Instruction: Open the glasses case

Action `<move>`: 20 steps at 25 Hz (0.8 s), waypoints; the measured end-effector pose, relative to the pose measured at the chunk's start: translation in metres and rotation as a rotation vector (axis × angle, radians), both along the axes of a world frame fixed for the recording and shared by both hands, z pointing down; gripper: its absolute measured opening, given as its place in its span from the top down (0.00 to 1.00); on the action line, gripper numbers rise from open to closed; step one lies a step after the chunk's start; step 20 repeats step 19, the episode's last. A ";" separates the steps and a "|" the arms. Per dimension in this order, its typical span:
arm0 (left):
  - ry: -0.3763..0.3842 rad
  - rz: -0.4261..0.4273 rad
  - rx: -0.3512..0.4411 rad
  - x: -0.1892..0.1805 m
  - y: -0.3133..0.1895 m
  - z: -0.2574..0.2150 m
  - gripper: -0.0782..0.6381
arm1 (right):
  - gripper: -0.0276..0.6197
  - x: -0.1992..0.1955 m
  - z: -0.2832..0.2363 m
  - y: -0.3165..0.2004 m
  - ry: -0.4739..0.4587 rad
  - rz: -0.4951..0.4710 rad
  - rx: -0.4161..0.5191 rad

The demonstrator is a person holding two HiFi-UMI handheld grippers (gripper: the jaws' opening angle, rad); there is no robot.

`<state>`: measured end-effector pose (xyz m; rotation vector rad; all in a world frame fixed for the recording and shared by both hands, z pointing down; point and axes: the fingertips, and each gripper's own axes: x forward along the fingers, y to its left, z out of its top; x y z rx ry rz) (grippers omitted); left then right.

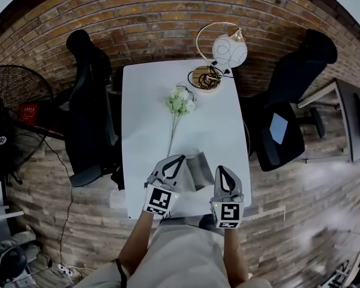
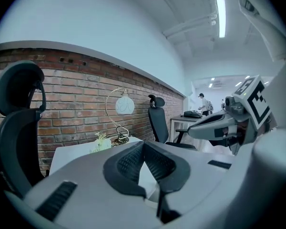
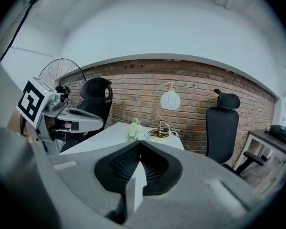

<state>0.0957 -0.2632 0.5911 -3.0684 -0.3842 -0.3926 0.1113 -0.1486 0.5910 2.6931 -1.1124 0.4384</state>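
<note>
Currently left gripper [image 1: 179, 159], right gripper [image 1: 222, 171] jaws closed, empty.

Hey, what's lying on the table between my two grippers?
The glasses case lies on the table, between the left gripper and the right gripper. The head view shows it; neither gripper view does.
</note>
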 end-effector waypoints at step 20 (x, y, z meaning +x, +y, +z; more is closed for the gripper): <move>0.069 -0.025 0.014 -0.001 -0.005 -0.031 0.88 | 0.95 0.010 -0.040 -0.013 0.060 -0.008 0.037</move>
